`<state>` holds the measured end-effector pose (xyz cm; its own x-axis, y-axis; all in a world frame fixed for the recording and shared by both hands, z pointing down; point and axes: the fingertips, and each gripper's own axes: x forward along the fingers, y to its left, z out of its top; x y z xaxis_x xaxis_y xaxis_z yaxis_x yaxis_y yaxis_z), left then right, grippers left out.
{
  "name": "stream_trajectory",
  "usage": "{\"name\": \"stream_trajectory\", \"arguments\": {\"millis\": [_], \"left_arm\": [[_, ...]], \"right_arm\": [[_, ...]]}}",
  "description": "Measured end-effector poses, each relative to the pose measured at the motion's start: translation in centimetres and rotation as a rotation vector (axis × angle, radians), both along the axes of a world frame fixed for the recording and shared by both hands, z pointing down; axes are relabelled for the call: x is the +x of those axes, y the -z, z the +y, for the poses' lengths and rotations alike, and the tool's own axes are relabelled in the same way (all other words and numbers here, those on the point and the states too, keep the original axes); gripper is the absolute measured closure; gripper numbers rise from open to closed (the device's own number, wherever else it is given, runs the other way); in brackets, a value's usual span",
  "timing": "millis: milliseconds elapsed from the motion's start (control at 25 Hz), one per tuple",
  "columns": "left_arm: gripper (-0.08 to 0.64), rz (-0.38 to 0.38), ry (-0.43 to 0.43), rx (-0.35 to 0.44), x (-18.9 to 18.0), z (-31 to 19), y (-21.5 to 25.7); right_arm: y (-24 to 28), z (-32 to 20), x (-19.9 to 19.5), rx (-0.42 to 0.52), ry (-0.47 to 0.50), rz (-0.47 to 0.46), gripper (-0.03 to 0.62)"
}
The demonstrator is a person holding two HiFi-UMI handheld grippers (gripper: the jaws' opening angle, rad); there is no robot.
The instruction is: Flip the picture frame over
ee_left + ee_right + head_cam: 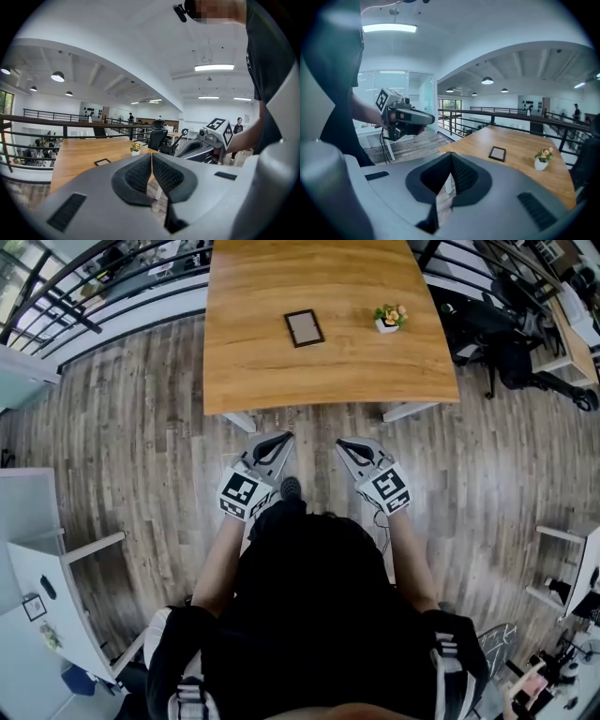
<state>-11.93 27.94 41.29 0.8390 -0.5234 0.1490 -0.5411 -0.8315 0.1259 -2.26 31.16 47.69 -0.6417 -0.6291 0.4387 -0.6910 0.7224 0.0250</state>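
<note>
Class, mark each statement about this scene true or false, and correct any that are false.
1. The picture frame lies flat on the wooden table. True.
2. The left gripper is gripping the frame. False: it is shut on nothing, over the floor short of the table.
3. In the head view, the potted plant stands to the right of the frame. True.
4. The right gripper has its jaws wide apart. False: they are together, with nothing between them.
</note>
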Motion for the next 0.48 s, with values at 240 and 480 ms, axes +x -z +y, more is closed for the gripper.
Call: {"name": "stream_trajectory", "arguments": {"millis": [240,480], "left_arm": [[0.537,-0.006,-0.025,-0.013,-1.3,-2.3,-0.8],[0.537,0.002,-0.039,-0.019,-2.1,-3.5,-1.3]], "right_arm": [[-0.7,-2.1,-1.2,-0.01,-0.027,0.006,0.584],[-1.2,-3.0,-2.1,-0.018,-0.052,0.013,0.584]]}}
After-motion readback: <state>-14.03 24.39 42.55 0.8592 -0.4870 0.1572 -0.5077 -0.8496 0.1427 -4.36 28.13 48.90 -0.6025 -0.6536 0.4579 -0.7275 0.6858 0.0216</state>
